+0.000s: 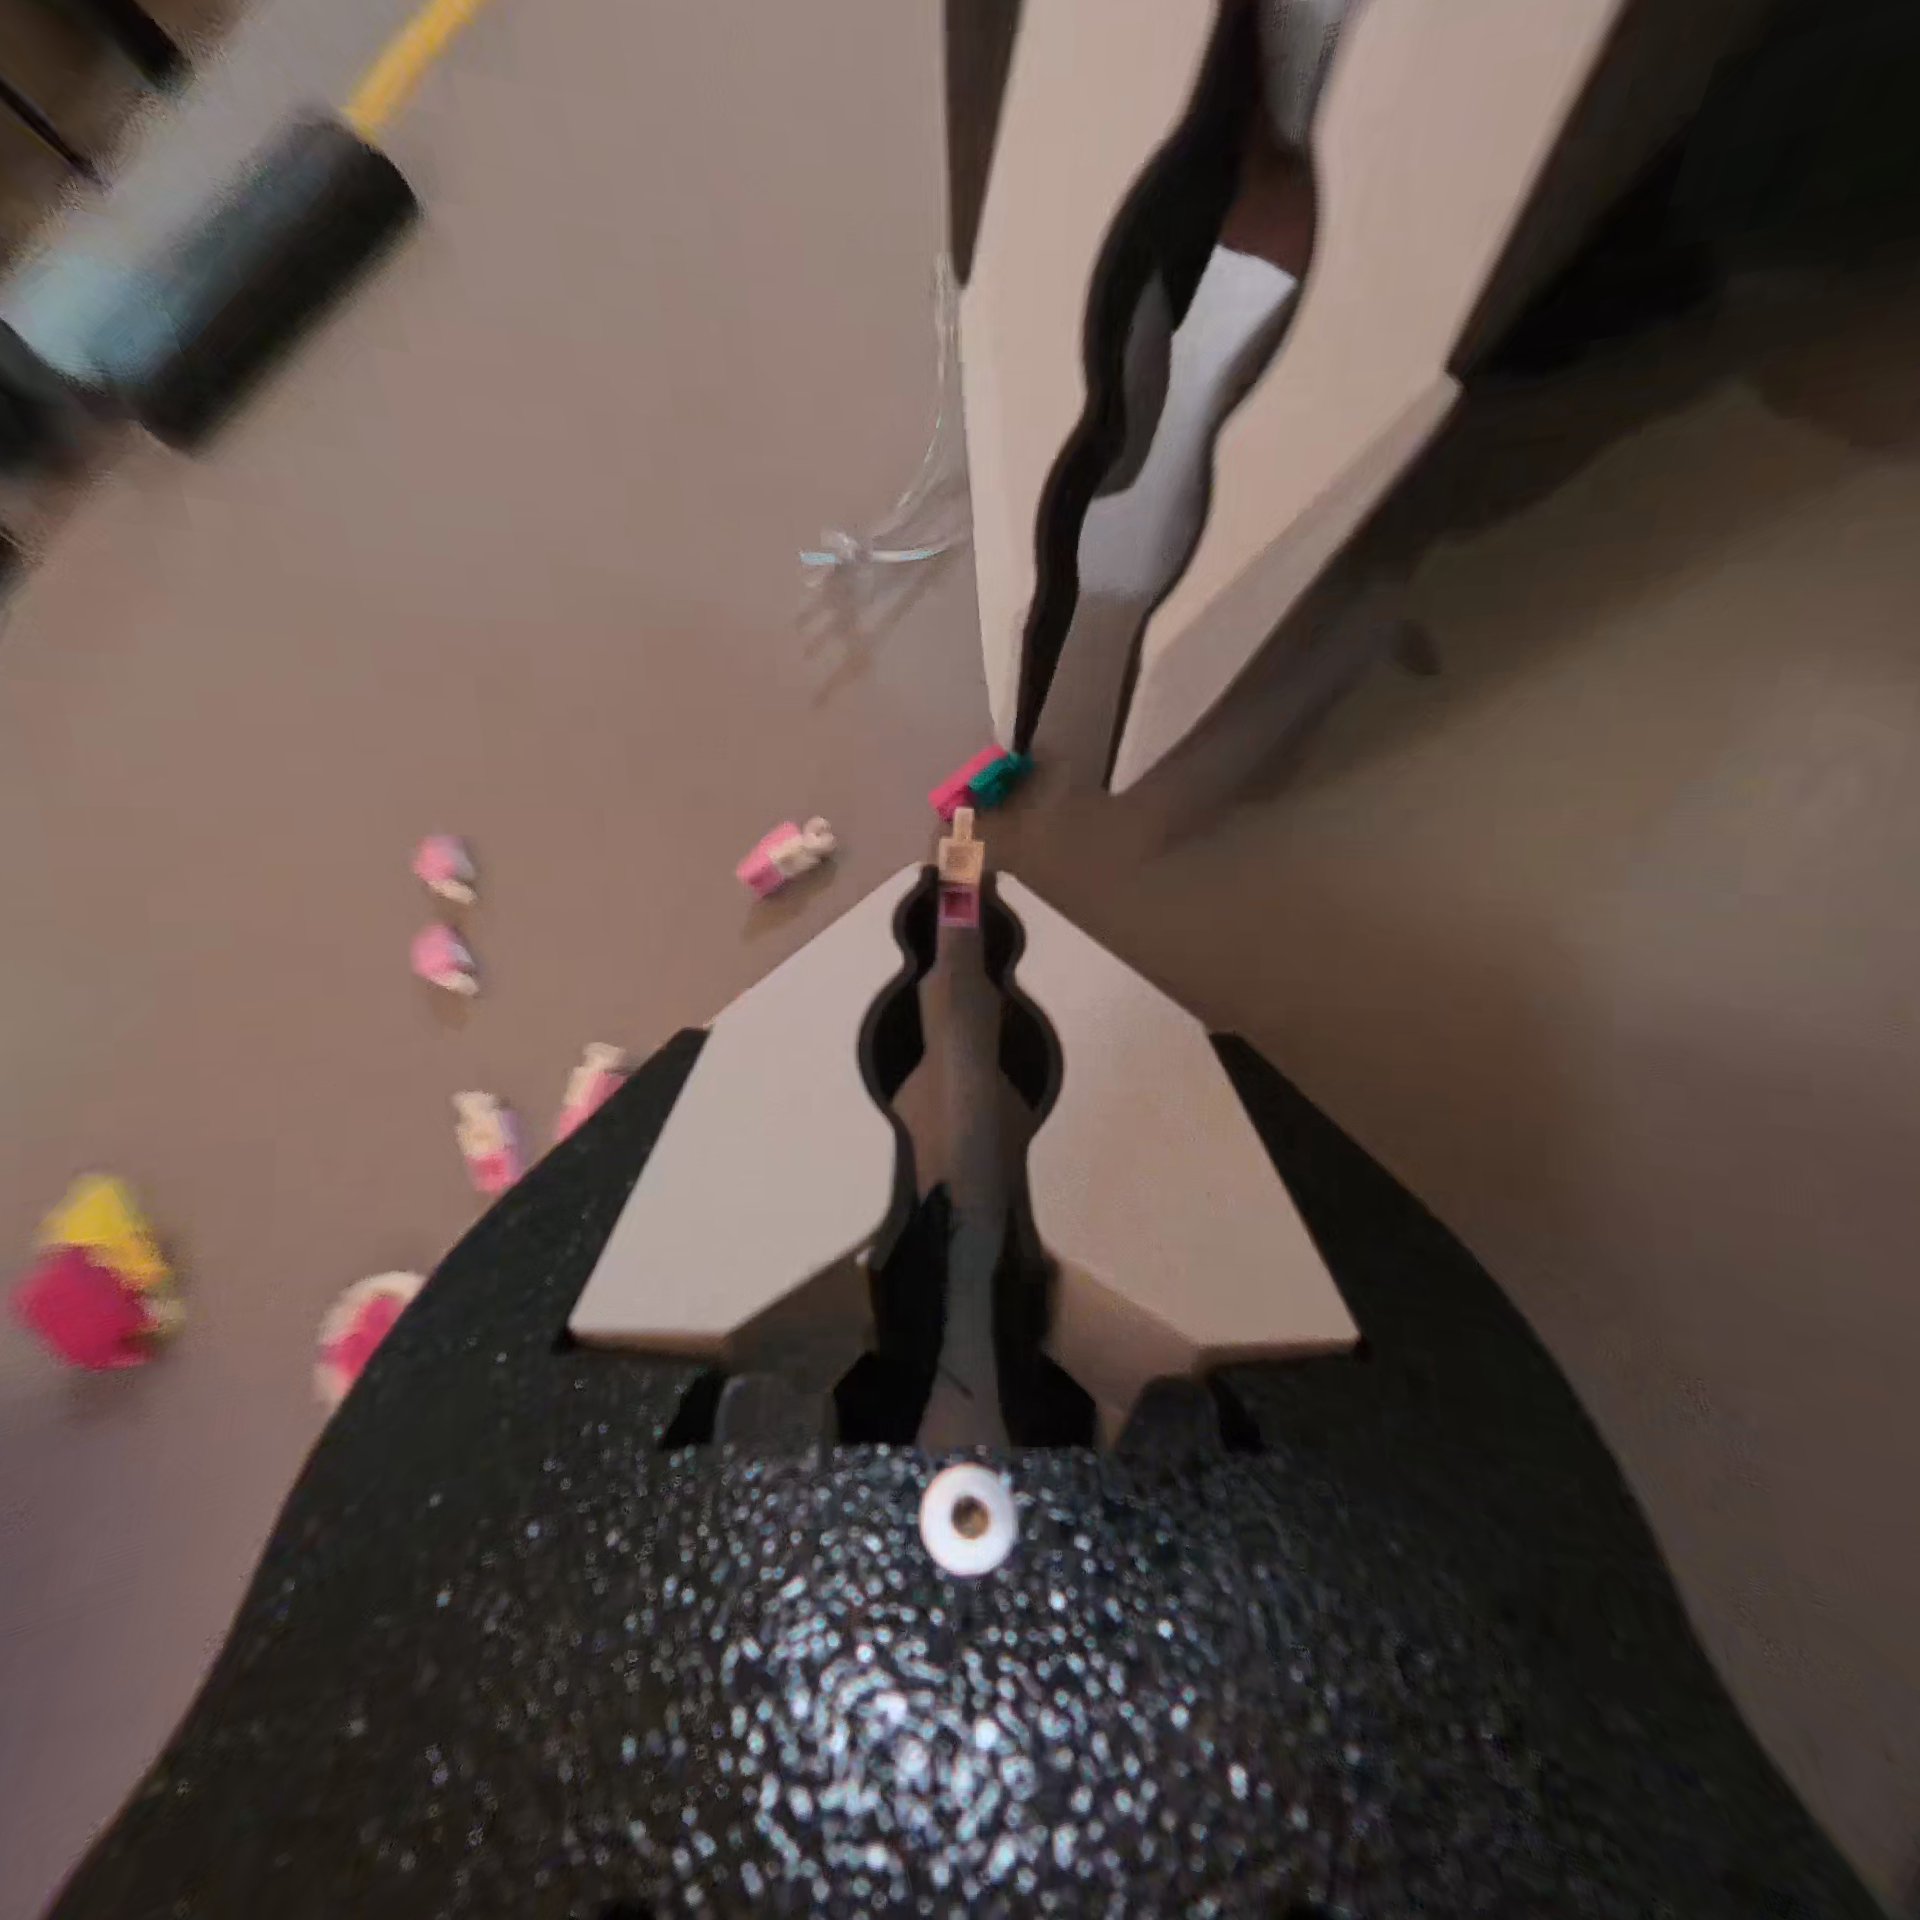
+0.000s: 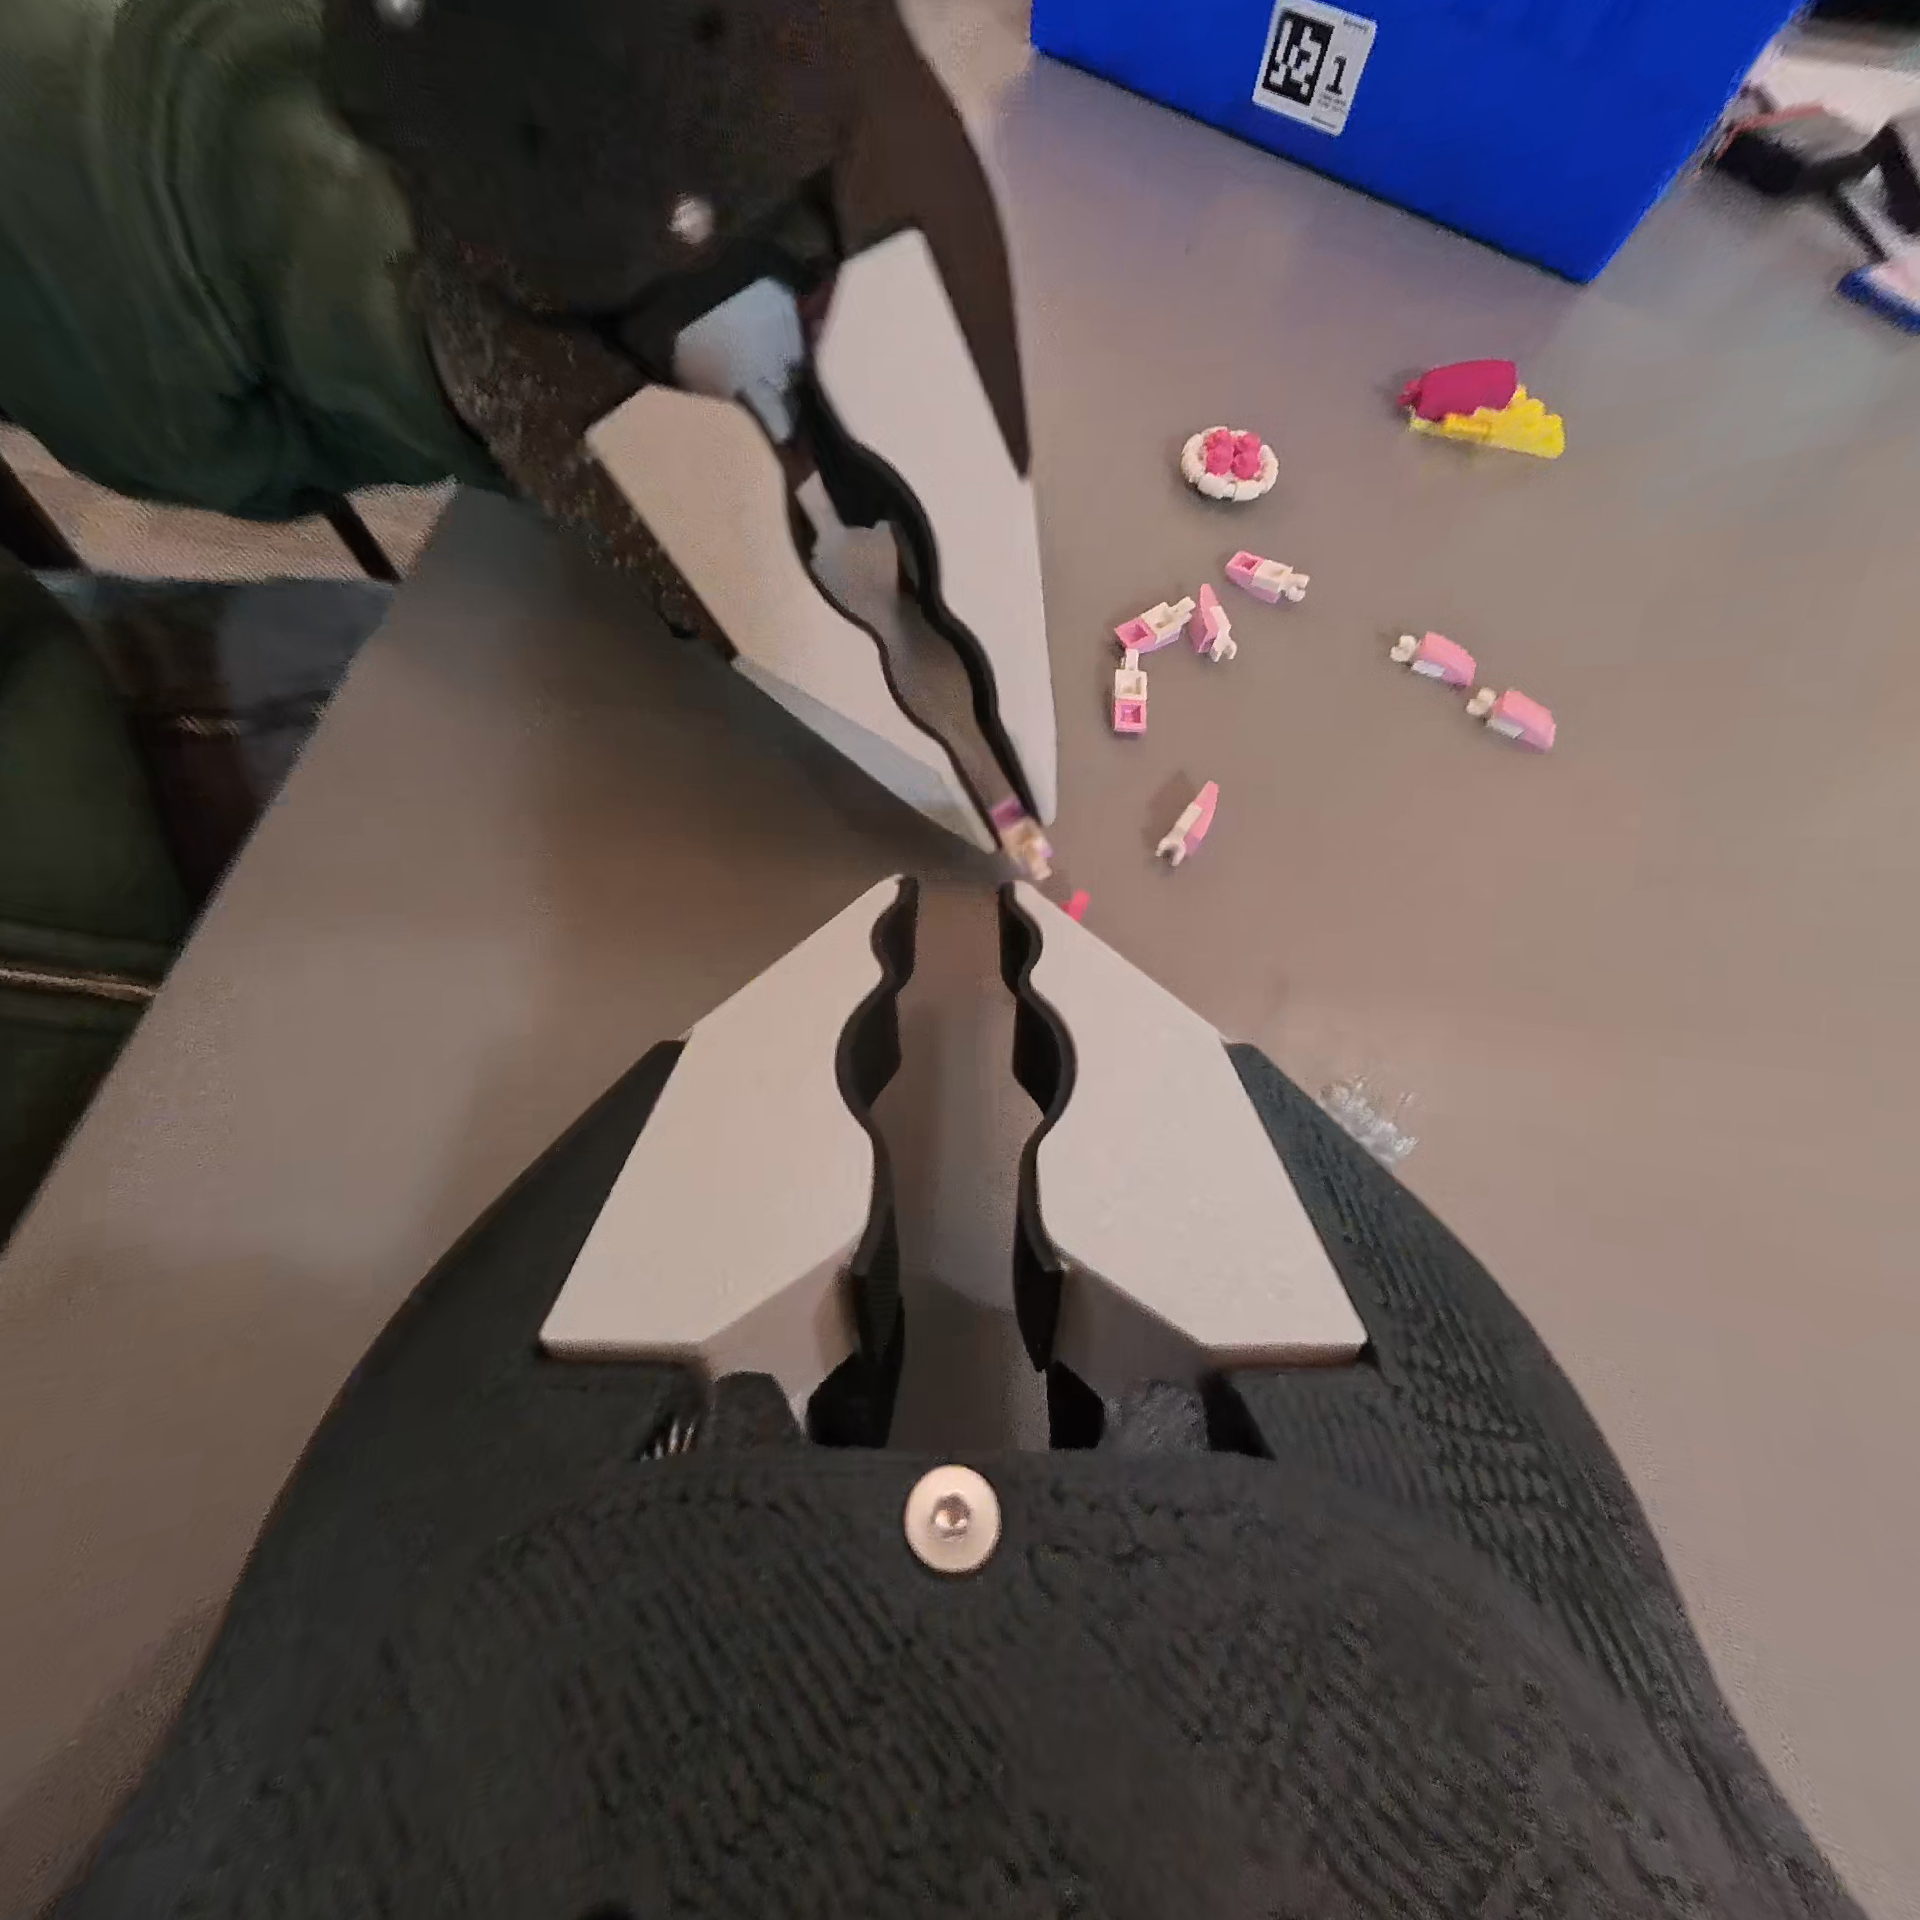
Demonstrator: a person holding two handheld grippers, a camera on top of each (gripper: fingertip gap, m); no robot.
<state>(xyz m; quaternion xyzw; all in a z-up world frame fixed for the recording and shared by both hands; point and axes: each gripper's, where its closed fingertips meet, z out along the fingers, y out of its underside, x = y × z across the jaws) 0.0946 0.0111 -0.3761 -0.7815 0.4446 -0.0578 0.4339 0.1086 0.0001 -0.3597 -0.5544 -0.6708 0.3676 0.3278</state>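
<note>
My left gripper (image 1: 958, 883) is shut on a small pink-and-cream toy piece (image 1: 957, 860), held by its pink end with the cream end sticking out past the tips. It also shows in the right wrist view (image 2: 1018, 831), just above the grey table (image 2: 1507, 1091). My right gripper (image 2: 958, 889) is open by a narrow gap with nothing between the jaws, its tips close to the left gripper's tips. A magenta-and-teal brick (image 1: 980, 781) lies on the table beside one right fingertip (image 1: 1023, 743). Only a magenta sliver of this brick (image 2: 1075, 904) shows in the right wrist view.
Several loose pink-and-white pieces (image 2: 1153, 629) lie scattered on the table. Near them are a round white dish with pink studs (image 2: 1229, 462) and a yellow-and-magenta build (image 2: 1486, 410). A blue box (image 2: 1455, 125), a black mallet (image 1: 260, 260) and a clear plastic wrapper (image 1: 883, 540) lie further out. The table edge (image 2: 260, 883) runs at left.
</note>
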